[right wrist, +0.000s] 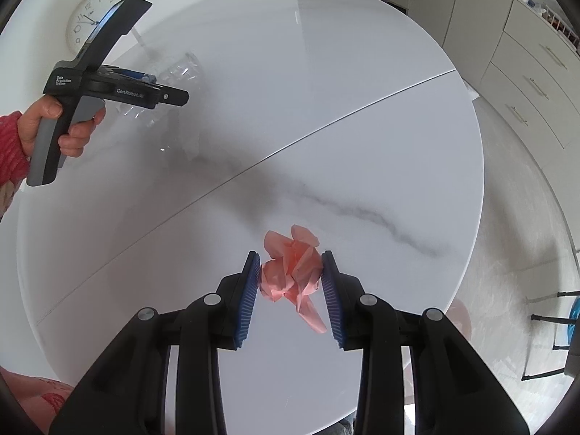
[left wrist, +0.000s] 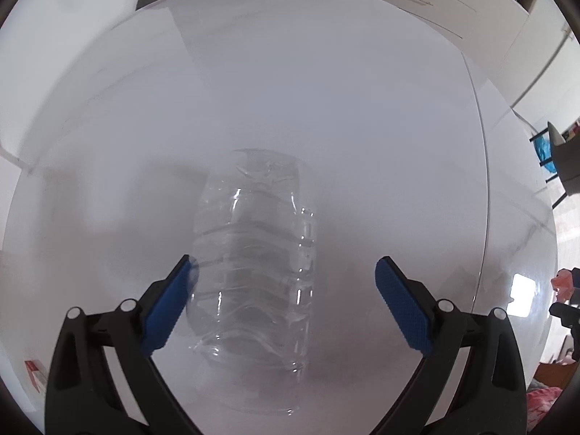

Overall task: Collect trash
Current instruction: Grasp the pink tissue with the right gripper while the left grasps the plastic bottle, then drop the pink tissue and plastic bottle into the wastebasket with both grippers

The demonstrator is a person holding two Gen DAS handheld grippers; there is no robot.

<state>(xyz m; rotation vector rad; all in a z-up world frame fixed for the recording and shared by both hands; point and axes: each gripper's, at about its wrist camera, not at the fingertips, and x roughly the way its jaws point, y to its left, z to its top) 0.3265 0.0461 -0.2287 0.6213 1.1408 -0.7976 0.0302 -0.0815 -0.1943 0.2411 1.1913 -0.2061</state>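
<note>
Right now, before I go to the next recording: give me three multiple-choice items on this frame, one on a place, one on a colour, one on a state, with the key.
1. Where does the clear plastic bottle lie?
A. on the white table, between the left gripper's pads
B. on the floor
C. in a drawer

2. What colour is the crumpled paper?
A. green
B. pink
C. black

3. How does the right gripper stand?
A. wide open over bare table
B. out of view
C. closed on the paper

Key: 1 A, the left wrist view shows the bottle on its side on the tabletop, between the spread blue pads. 2 B, the wad is pink in the right wrist view. 3 C, both blue pads press on the wad's sides.
</note>
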